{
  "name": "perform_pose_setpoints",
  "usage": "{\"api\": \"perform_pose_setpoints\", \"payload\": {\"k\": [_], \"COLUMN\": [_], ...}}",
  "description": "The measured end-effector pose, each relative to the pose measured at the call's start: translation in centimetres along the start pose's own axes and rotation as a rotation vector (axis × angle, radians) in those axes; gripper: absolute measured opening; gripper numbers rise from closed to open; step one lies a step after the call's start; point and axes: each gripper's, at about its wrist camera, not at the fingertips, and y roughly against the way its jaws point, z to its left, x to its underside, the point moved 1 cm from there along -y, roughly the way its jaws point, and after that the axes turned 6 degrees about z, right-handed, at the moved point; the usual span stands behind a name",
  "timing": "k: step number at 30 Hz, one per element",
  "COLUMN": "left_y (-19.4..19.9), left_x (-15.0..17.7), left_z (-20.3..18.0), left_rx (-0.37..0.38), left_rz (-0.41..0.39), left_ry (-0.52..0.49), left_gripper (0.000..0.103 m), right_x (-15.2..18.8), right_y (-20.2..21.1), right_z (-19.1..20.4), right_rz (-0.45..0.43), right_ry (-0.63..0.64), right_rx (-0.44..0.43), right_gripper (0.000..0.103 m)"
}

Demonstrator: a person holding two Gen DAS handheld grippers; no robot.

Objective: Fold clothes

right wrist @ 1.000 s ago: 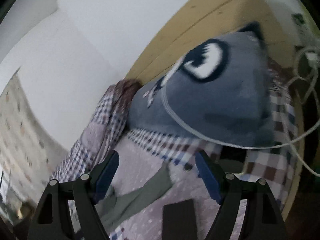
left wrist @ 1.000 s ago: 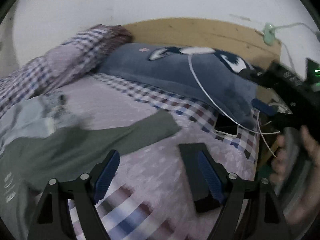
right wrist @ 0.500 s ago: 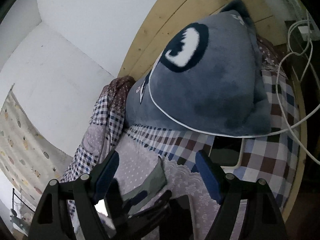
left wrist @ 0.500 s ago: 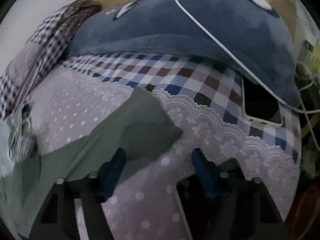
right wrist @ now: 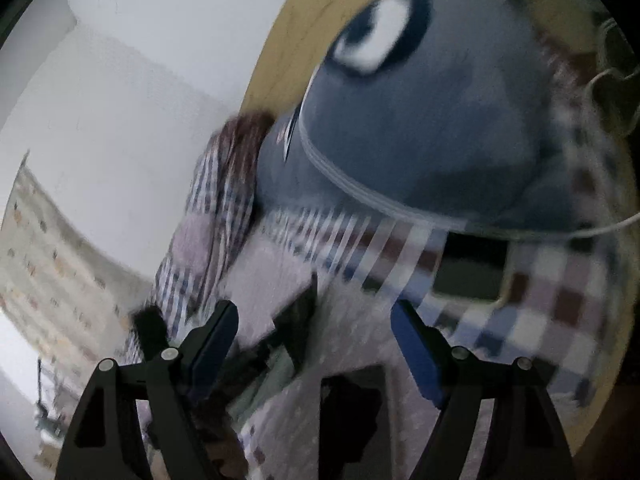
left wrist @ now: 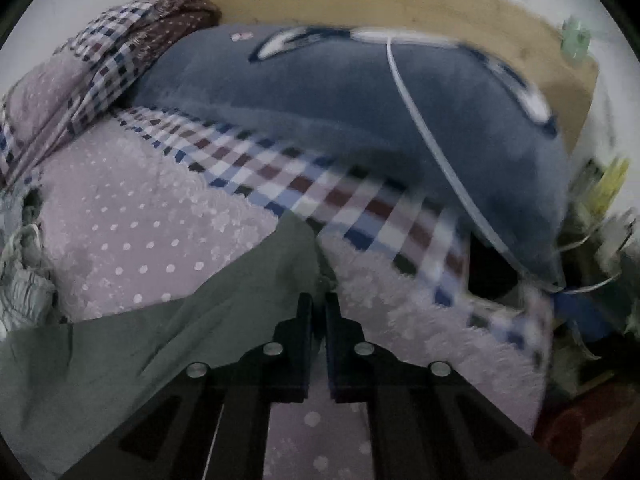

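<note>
Left wrist view: our left gripper is pinched closed on the olive-green cloth garment, which stretches leftward away from the blue plush pillow. Our right gripper gapes wide, empty.

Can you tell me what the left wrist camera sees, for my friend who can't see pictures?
The left gripper is pinched shut on the end of a grey-green garment lying on a pink dotted bedspread. Behind it sits a big blue-grey cushion with a white cable draped over it.
</note>
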Motion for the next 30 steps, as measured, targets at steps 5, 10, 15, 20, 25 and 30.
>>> {"api": "perform_pose_setpoints", "payload": {"k": [5,10,15,20,25,30], "left_y": [0.9,0.4,-0.5,-1.5,-1.2,0.6], "left_x": [0.4,0.7,1.2,2.0,3.0,4.0], "left_z": [0.9,1.4,1.5,1.5,1.1,0.7], "left_rx": [0.039,0.063,0.083,0.079,0.072,0.032], "left_rz": [-0.009,-0.009,-0.013,-0.002,-0.045,-0.169], "left_ry": [0.03,0.036,0.036,0.031,0.039,0.08], "left_gripper": [0.005,0.005,0.005,0.006,0.042,0.068], "right_x": [-2.0,-4.9,-5.4,-5.2,-5.1,-5.2], "right_y": [-5.4,-12.0,-16.3,-19.7,-19.2,-17.9], "right_z": [0.2,0.2,0.7,1.6,4.6,7.7], "right_rz": [0.156,0.337,0.457,0.553,0.572,0.579], "right_ry": [-0.002,0.012,0.074,0.156,0.277,0.364], "right_rx": [-0.123,-0.121,-0.098,-0.066,-0.044,-0.014], "right_gripper": [0.083,0.083,0.083,0.002,0.001,0.001]}}
